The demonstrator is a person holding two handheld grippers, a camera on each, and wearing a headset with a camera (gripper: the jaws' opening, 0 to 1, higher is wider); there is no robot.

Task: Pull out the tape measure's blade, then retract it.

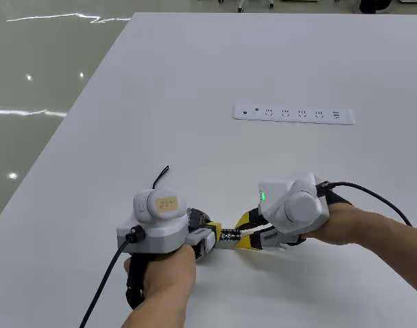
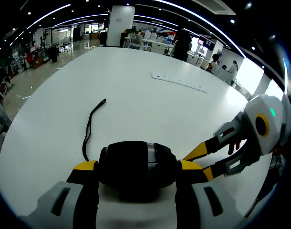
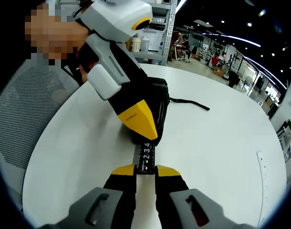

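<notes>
Head view: tape measure (image 1: pixel 199 220), wide table (image 1: pixel 263 61) beyond

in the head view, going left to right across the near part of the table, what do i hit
left gripper clamped on the tape measure → short exposed stretch of blade → right gripper pinching the blade's end

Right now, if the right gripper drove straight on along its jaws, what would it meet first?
Probably the tape measure's black case, clamped in the left gripper, just beyond the short blade the right gripper pinches.
</notes>
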